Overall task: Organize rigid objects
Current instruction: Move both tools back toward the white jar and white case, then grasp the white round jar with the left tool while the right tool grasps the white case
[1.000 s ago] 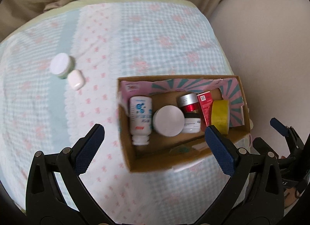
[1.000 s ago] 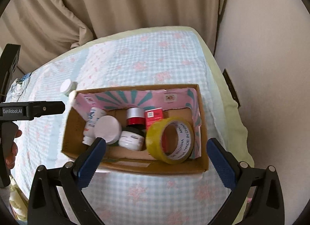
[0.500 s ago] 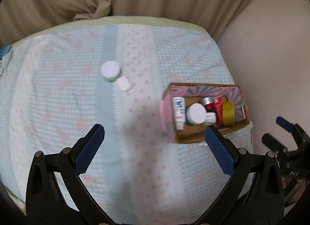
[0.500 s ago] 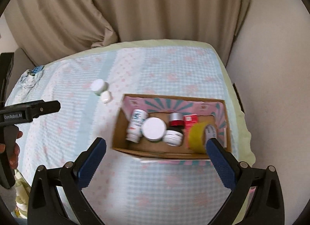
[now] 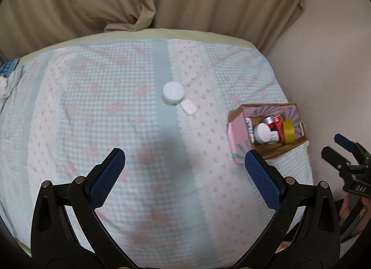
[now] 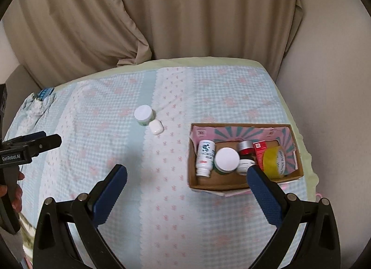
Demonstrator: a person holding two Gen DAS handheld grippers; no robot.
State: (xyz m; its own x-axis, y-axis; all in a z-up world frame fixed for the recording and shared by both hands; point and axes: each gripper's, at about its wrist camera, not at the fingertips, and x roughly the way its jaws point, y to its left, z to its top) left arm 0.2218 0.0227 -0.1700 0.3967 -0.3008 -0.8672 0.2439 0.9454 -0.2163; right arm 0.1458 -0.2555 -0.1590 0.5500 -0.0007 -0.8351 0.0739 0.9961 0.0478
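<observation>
A white-lidded jar (image 5: 173,93) (image 6: 144,114) and a small white case (image 5: 188,106) (image 6: 156,126) lie touching on the checked cloth. A cardboard box (image 5: 236,150) (image 6: 192,176) at the right holds a white bottle (image 6: 205,154), a white-lidded jar (image 6: 226,159), a red jar, a red carton and a yellow tape roll (image 6: 273,161). My left gripper (image 5: 184,176) is open and empty, high above the cloth, nearer than the two loose items. My right gripper (image 6: 186,190) is open and empty, above the cloth left of the box's front.
Beige curtains (image 6: 185,14) hang behind the table. A pale wall (image 6: 329,83) stands at the right. A blue-and-white item (image 6: 43,94) lies at the cloth's far left edge. The table's right edge runs just past the box.
Both grippers have pulled back and up from the box, so the whole table now shows. The left one has also swung left toward the loose jar and case.
</observation>
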